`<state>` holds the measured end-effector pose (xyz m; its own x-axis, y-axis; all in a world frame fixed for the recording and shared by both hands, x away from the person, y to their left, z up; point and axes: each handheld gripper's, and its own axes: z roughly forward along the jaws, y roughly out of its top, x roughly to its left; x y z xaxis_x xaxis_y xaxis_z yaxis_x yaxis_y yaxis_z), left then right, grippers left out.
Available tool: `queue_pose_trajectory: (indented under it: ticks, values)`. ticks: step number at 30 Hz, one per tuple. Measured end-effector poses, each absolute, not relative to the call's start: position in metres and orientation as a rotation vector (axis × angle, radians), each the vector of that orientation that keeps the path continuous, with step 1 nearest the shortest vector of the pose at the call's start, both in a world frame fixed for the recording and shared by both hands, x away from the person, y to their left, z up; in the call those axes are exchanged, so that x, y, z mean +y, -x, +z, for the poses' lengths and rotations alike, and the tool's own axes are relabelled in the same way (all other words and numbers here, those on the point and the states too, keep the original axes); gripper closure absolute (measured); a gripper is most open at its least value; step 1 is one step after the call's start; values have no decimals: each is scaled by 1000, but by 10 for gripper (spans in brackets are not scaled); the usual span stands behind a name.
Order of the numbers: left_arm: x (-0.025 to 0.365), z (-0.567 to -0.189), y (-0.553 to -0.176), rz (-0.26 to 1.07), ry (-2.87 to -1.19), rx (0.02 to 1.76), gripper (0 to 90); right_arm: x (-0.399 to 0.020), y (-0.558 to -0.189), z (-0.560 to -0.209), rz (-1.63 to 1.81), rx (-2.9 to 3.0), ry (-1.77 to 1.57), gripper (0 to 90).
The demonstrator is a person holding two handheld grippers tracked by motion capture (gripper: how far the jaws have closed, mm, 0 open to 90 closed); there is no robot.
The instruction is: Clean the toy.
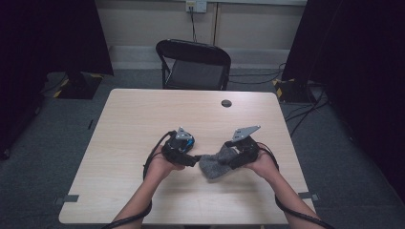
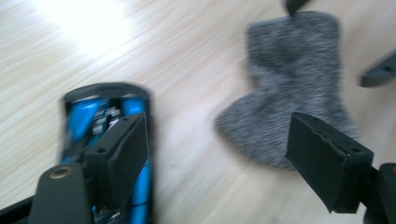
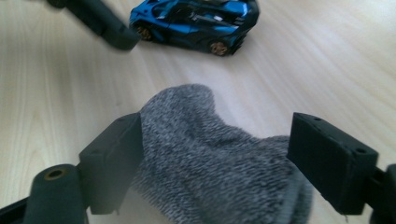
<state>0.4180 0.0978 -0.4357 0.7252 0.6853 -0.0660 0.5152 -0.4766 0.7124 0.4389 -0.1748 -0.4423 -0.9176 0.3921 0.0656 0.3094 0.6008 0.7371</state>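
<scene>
A grey sock point(image 1: 213, 165) point(image 2: 294, 70) point(image 3: 210, 154) lies on the light wooden table point(image 1: 143, 114), between my two hands. My right gripper point(image 1: 230, 161) point(image 3: 215, 130) is open, its jaws on either side of the sock's cuff end; the sock brushes the left pad, and I see no squeeze. My left gripper point(image 1: 195, 160) point(image 2: 215, 126) is open and empty, just left of the sock's toe end. A blue and black toy car point(image 1: 189, 141) point(image 2: 84, 116) point(image 3: 196, 21) sits on the table, partly hidden behind the left gripper's left jaw.
A black folding chair point(image 1: 193, 64) stands beyond the table's far edge. A small dark round cap point(image 1: 226, 103) is set into the tabletop at the far middle. Dark curtains hang on both sides, and cables run along the floor at the right.
</scene>
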Motion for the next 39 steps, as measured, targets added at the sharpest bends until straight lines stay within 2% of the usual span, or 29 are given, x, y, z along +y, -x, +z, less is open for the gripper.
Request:
queue_pose_trajectory:
  ticks: [9,14,17,22,39]
  values:
    - [135,-447,-431,369,-2157,1031,183,-173,-434,-458,1190,2770,-555,210]
    - [146,-458,-439,397,-2169,1031,161,-171,-433,-462,1170,2774,-532,211]
    - [145,-468,-442,404,-2242,986,157,-169,-434,-466,1142,2786,-530,208]
    - [142,-477,-447,380,-2200,969,157,-171,-436,-472,1137,2801,-545,212]
    - [119,-478,-479,342,-2221,977,176,-174,-440,-484,1171,2810,-561,227]
